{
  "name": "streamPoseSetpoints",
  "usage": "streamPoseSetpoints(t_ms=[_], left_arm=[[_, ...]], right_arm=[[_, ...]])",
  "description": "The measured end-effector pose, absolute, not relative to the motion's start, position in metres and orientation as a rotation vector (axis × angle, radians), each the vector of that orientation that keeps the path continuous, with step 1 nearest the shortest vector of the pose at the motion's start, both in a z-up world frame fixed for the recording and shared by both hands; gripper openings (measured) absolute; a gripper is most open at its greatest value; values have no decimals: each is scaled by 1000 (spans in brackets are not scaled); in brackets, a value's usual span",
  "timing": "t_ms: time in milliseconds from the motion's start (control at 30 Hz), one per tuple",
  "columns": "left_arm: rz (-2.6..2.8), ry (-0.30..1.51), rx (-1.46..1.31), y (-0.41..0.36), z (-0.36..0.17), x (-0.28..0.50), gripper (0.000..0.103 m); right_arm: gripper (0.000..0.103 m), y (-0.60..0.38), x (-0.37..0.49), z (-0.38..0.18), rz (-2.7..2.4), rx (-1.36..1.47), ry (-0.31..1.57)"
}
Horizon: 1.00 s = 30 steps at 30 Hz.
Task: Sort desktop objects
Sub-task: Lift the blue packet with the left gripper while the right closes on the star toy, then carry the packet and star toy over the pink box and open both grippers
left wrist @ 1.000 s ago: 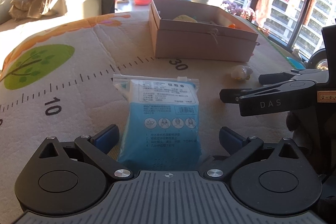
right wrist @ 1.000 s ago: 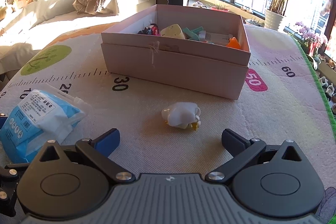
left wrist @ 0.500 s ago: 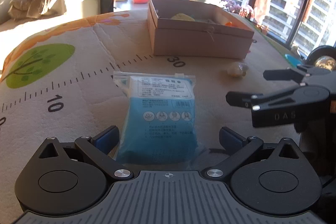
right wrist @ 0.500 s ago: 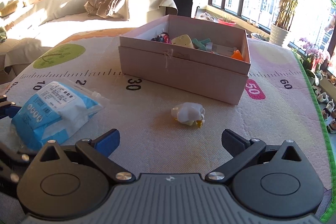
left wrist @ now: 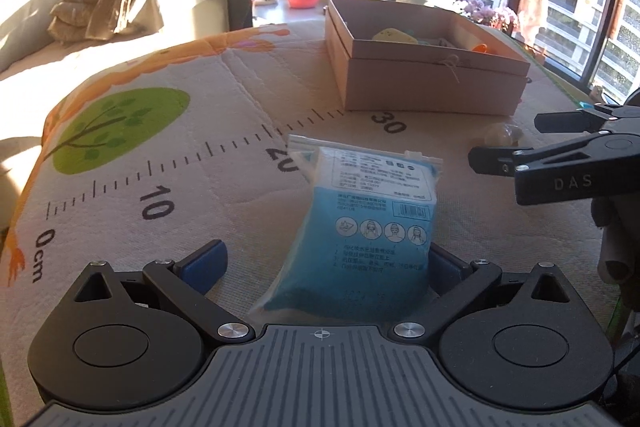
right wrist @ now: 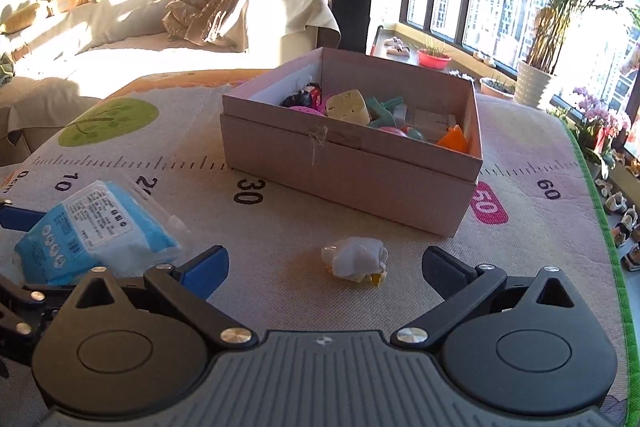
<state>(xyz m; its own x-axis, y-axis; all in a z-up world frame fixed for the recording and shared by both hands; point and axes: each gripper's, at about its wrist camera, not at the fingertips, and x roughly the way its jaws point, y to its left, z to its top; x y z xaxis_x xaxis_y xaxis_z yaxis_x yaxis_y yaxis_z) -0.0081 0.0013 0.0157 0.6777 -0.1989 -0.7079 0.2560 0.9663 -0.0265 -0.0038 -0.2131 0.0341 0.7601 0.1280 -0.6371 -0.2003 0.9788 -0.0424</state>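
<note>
Up close in the left wrist view, the left gripper [left wrist: 324, 263] sits low over the mat [left wrist: 224, 155] with its jaws spread wide, and the blue pack [left wrist: 360, 227] lies between them: its near end reaches in past the right finger, while a clear gap stays on the left side, so nothing is clamped. The pack lies flat by the printed 20 mark. Beyond it stands the open pink box [left wrist: 428, 71], and the right gripper [left wrist: 508, 143] pokes in from the right edge, near a small pale toy [left wrist: 502, 135]. Over in the right wrist view, the right gripper [right wrist: 325, 265] is also wide open and holds nothing; the small white toy [right wrist: 356, 259] lies on the mat just ahead, between the fingertips' lines but untouched. The box [right wrist: 352, 167] sits behind it, with toys inside. The pack [right wrist: 100, 227] shows at the left, beside a blue fingertip of the left gripper [right wrist: 16, 217].
</note>
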Motion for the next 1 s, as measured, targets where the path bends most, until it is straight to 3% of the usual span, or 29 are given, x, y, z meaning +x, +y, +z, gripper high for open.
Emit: streamPoseSetpoints(t_ms=[67, 133, 200, 267, 367, 400, 467, 700, 1000], left_arm=[[-264, 772, 70, 3, 18, -11, 103], [-289, 757, 47, 3, 22, -14, 103], [-302, 741, 39, 0, 26, -14, 99], [-309, 742, 44, -5, 27, -10, 84], [-302, 741, 73, -16, 25, -4, 82], [-299, 739, 88, -19, 25, -3, 79], [-296, 744, 117, -26, 23, -3, 62], [-332, 671, 131, -33, 44, -13, 58], [-368, 494, 65, -52, 105, 51, 58]], right_arm=[[95, -216, 4, 30, 175, -91, 709], [78, -219, 9, 26, 165, -75, 730], [66, -222, 12, 24, 169, -55, 743], [54, -222, 11, 25, 165, -59, 738], [40, -224, 12, 27, 179, -57, 743], [40, -224, 12, 27, 182, -54, 745], [40, -226, 11, 28, 192, -44, 750], [40, -232, -15, 50, 275, -64, 764], [40, -263, 13, 152, 232, -65, 520]])
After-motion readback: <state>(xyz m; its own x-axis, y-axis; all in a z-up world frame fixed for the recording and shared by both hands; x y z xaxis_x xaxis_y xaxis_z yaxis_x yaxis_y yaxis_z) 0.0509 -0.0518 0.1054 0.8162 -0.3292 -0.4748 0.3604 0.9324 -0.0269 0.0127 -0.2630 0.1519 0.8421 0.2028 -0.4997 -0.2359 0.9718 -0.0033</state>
